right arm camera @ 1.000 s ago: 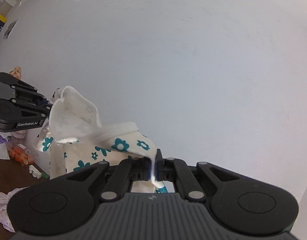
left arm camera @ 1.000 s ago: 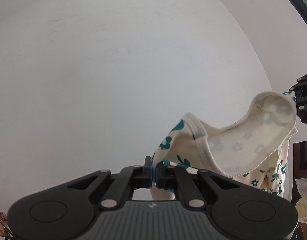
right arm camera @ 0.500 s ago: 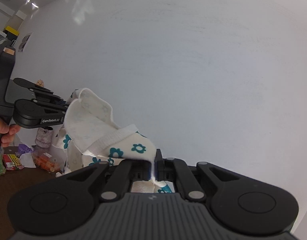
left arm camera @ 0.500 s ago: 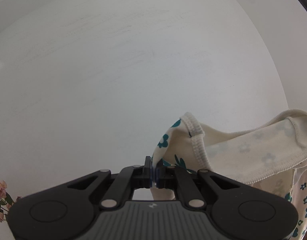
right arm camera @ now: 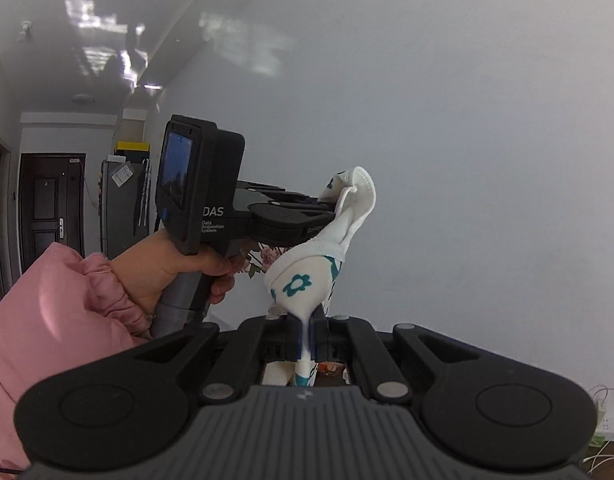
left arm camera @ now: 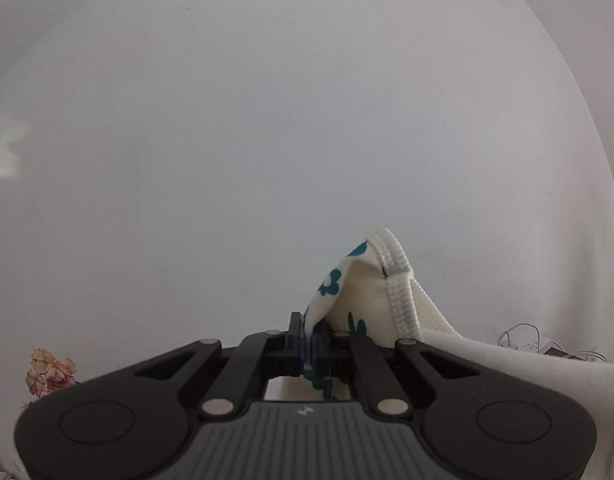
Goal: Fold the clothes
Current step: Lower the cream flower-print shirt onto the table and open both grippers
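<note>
The left gripper (left arm camera: 310,340) has its jaws clamped on the cream floral garment (left arm camera: 371,304) (teal flowers, ribbed hem). The right gripper (right arm camera: 309,338) pinches another edge of it, jaws closed on cloth.

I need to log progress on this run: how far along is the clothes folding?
Early stage. Done: the floral garment is picked up, with the left gripper and right gripper each shut on an edge of it. In hand: it hangs in the air in front of the white wall, held between both. Left: no fold is visible, and it is not laid on any surface.
</note>
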{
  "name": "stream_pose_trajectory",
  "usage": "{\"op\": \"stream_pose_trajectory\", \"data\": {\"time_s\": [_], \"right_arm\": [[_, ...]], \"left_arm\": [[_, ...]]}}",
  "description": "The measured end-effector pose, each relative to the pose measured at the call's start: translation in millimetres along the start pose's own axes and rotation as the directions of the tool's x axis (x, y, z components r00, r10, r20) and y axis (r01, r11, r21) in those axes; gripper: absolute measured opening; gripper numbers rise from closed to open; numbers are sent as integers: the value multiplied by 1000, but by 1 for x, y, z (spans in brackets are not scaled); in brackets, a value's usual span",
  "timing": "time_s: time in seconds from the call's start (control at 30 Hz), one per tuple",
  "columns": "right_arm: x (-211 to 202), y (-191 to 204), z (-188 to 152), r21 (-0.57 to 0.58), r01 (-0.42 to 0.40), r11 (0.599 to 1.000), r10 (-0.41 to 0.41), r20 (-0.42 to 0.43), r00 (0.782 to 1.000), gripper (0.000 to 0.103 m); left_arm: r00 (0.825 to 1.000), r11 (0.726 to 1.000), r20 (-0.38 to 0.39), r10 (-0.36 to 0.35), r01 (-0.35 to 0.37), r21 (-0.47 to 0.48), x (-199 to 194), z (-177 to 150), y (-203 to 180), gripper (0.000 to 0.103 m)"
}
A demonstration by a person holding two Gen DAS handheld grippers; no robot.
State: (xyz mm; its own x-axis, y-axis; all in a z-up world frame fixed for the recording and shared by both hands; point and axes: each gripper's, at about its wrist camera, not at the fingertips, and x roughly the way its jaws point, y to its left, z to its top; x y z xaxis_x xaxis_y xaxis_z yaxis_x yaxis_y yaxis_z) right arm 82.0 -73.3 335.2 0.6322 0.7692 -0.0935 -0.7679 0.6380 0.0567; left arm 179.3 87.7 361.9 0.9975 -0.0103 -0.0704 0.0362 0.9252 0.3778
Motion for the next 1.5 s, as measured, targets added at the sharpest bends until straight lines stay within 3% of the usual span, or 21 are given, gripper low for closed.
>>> {"op": "stream_pose_trajectory", "data": {"time_s": [0.1, 0.17, 0.27, 0.4, 0.43, 0.53, 0.7, 0.77, 0.87, 0.9, 0.97, 1.03, 1.1, 1.2, 1.23, 1.27, 1.37, 1.5], "right_arm": [[-8, -29, -37, 132, 39, 991, -39, -3, 999, 3], [-23, -47, -70, 207, 96, 974, -96, -11, 995, 3], [-56, -73, -131, 338, 196, 921, -189, -53, 981, 3], [-126, -115, -221, 482, 338, 808, -295, -164, 941, 3], [-139, -126, -242, 511, 369, 776, -311, -199, 929, 3], [-165, -153, -294, 565, 450, 691, -341, -295, 893, 3], [-185, -182, -340, 613, 478, 629, -351, -325, 878, 3], [-192, -187, -355, 629, 477, 613, -352, -323, 878, 3], [-205, -179, -366, 643, 482, 595, -356, -327, 875, 3], [-207, -181, -370, 646, 488, 587, -358, -333, 872, 3], [-210, -184, -380, 652, 501, 569, -363, -348, 864, 3], [-216, -185, -386, 638, 527, 561, -371, -374, 850, 4], [-220, -185, -385, 612, 552, 566, -386, -396, 834, 9], [-230, -184, -376, 561, 588, 583, -430, -401, 809, 40], [-233, -183, -371, 543, 594, 594, -444, -394, 805, 47], [-236, -183, -367, 525, 597, 606, -456, -386, 802, 48], [-233, -191, -355, 498, 589, 636, -464, -364, 808, 53], [-212, -202, -341, 460, 554, 694, -428, -355, 831, 54]], "left_arm": [[988, 986, -29, -152, 153, 71, 24, -12, -65, 2], [963, 959, -63, -261, 266, 95, 37, -26, -115, 2], [892, 887, -131, -433, 447, 117, 48, -62, -210, 2], [775, 776, -223, -592, 622, 102, 64, -119, -324, 2], [744, 749, -246, -622, 656, 91, 67, -133, -348, 3], [690, 711, -321, -649, 700, 67, 80, -174, -383, 2], [654, 692, -383, -652, 720, 51, 95, -195, -411, 3], [648, 686, -396, -650, 725, 59, 95, -192, -418, 3], [642, 689, -405, -651, 724, 40, 95, -183, -424, 22], [643, 694, -407, -649, 719, 31, 96, -182, -427, 42], [648, 702, -399, -649, 712, 15, 97, -180, -425, 58], [645, 702, -394, -655, 712, -3, 97, -178, -420, 58], [655, 712, -388, -649, 702, -6, 95, -175, -408, 60], [694, 739, -362, -622, 673, 19, 87, -172, -382, 70], [697, 741, -355, -623, 671, 15, 85, -172, -372, 71], [699, 743, -348, -624, 669, 11, 83, -172, -362, 74], [703, 747, -348, -620, 665, 12, 81, -173, -345, 78], [728, 771, -366, -580, 635, 42, 87, -177, -365, 78]]}}
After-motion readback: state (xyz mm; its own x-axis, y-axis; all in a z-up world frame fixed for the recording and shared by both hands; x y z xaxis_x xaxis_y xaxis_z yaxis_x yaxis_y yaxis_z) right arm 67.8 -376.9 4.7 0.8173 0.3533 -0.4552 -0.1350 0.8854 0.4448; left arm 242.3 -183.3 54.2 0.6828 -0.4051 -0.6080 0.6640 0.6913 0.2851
